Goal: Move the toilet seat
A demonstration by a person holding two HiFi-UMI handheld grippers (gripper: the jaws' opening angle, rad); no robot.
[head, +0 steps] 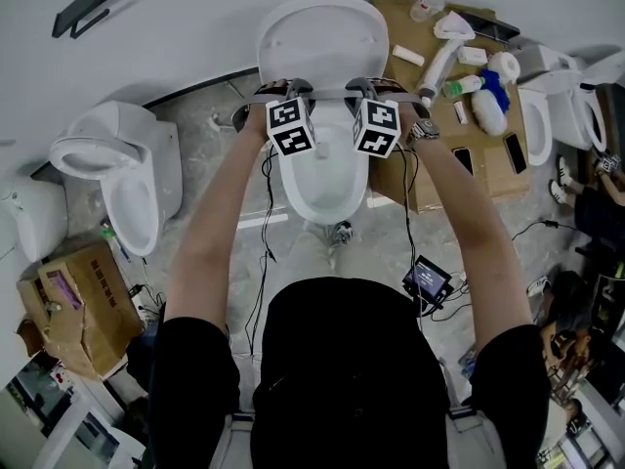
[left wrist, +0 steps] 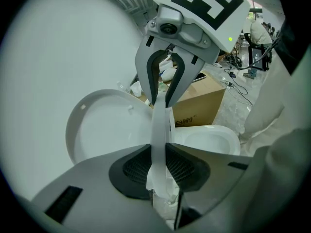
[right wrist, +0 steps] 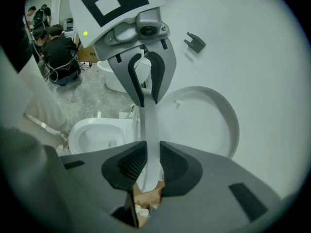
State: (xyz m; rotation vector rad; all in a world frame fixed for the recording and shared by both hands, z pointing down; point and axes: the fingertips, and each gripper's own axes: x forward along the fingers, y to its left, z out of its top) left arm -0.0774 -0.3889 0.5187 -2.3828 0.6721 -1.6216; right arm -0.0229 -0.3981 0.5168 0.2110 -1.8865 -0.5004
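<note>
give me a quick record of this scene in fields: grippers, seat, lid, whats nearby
left gripper: shut on toilet seat, pads on its thin edge
right gripper: shut on toilet seat, facing the left gripper
toilet seat: seen edge-on, held by both grippers, lifted off the bowl and short of the lid
lid: up, leaning on the wall
bowl: open, below the grippers
nearby: second toilet at the person's left; cardboard box with cleaning items at the right
</note>
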